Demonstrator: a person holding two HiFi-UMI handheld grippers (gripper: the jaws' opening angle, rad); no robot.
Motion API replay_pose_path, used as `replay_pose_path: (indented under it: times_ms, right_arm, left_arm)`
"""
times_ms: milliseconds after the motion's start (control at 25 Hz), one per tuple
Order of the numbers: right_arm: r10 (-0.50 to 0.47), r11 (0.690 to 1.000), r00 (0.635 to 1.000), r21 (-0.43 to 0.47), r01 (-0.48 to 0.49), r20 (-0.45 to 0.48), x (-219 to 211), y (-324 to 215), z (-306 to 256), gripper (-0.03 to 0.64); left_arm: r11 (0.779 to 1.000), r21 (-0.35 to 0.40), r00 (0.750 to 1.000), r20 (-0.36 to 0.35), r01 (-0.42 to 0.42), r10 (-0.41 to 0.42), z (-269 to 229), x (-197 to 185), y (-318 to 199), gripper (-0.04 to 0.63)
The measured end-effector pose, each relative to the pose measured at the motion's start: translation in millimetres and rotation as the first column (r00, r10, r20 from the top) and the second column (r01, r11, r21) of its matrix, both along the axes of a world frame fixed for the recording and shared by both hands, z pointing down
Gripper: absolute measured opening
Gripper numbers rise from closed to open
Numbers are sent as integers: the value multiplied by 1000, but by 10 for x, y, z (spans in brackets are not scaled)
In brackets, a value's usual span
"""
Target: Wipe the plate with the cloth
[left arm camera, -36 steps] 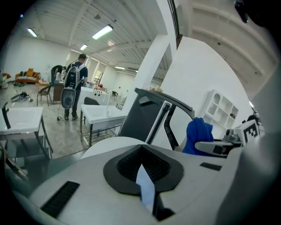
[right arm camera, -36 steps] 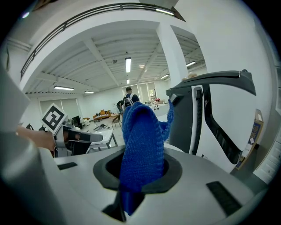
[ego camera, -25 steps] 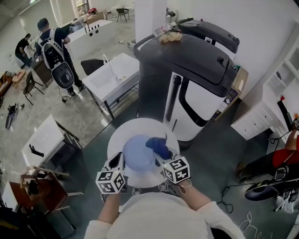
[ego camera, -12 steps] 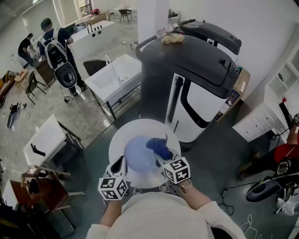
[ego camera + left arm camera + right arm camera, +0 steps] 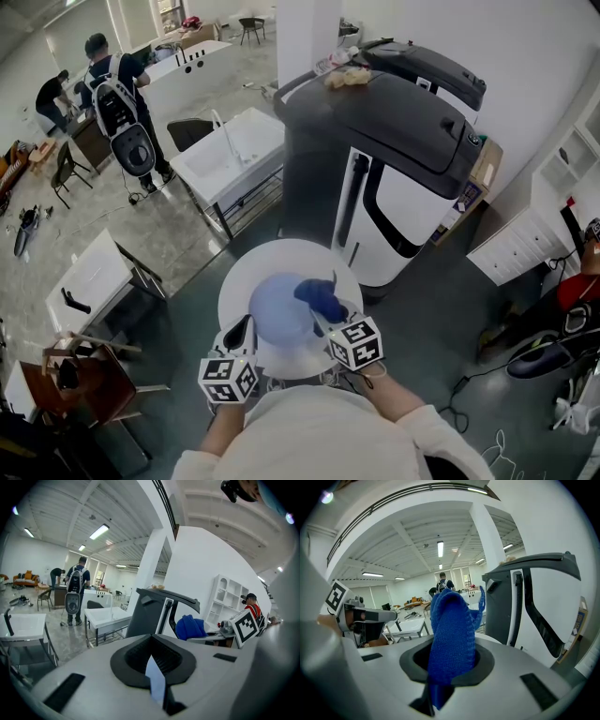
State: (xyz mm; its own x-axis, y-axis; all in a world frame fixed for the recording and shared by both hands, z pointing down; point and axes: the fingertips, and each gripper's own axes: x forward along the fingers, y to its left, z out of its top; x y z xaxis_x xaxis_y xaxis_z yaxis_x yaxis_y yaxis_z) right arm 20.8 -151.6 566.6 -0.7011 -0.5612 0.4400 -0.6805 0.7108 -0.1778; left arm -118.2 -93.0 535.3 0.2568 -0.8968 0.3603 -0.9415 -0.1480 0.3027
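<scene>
**Wiping step, seen from the head view and both gripper views.** At the plate's left rim, the left tongs (image 5: 238, 330) were fully closed on the thin pale-blue edge of the plate (image 5: 277, 305). That edge showed end-on as a sliver between the jaws in the left gripper view. The plate sat over the middle of the round white surface (image 5: 281, 258); whether it rested there or was held just clear could not be told. Over the plate's right part lay the bunched blue cloth (image 5: 322, 298). At the plate's right rim, the right tongs (image 5: 324, 317) were clamped on the cloth, whose knit filled the gap between the jaws in the right gripper view and stood up beyond them. From this layout, the step in hand was judged to be the wipe itself, with the left tongs steadying the plate and the right tongs bringing the cloth to its face. Contact between cloth and plate could not be confirmed. The next move would call for pressing the cloth down and sweeping it leftward across the plate from its right rim. The grip at the left rim would need to be firm enough that the plate neither slid nor tipped.
</scene>
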Motion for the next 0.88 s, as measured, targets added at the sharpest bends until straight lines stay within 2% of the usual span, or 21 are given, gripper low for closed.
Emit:
replay_pose_path:
  times_ms: [880]
  right_arm:
    - [2, 1000, 1000, -10, -2, -29, 28, -48, 70, 84]
  left_arm:
    - [1000, -21, 1000, -2, -3, 3, 66, 3, -63, 32]
